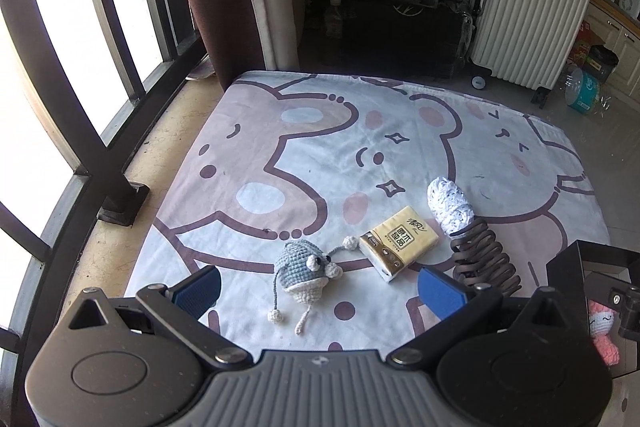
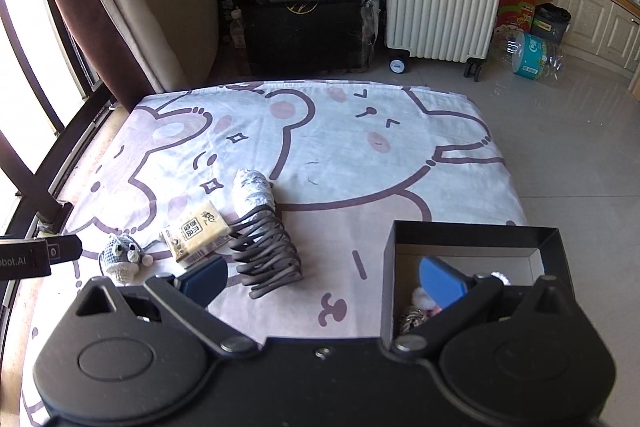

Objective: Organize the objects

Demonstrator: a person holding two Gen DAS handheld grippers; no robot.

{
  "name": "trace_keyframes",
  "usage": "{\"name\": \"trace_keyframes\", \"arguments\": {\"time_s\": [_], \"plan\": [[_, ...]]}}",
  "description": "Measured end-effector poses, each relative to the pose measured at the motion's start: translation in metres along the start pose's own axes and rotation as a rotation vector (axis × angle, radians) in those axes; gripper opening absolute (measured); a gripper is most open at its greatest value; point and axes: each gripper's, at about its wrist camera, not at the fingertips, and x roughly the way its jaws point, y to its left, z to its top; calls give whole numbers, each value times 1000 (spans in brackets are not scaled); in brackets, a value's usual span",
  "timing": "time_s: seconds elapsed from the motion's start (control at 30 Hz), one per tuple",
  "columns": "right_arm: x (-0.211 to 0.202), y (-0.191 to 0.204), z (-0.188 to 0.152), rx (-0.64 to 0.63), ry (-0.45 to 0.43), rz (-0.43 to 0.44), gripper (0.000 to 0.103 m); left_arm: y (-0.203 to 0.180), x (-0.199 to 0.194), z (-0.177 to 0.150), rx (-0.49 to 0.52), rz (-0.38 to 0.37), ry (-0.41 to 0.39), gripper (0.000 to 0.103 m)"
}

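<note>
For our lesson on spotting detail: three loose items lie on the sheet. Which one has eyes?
The grey-blue crocheted toy, leftmost of the three: it has stitched eyes and dangling cords. The yellow tissue pack and white-tipped grey coil have none.

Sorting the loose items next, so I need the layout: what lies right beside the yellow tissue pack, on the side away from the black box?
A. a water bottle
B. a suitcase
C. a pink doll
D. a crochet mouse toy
D: the crochet mouse toy lies on the sheet beside the tissue pack, opposite the black box.
</note>
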Motion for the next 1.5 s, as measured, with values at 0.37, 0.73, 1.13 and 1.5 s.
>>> {"name": "trace_keyframes", "arguments": {"time_s": [0.37,0.73,1.13,1.5], "plan": [[-2,4,3,11,-47,19,103,3,5,2,-14,3,19,103],[8,8,8,63,-60,59,103,24,24,4,-72,-7,8,103],[36,-2,12,218,16,190,103,46,63,7,-207,-70,57,103],[80,-21,1,470,203,294,75,39,88,11,-217,-116,78,98]]}}
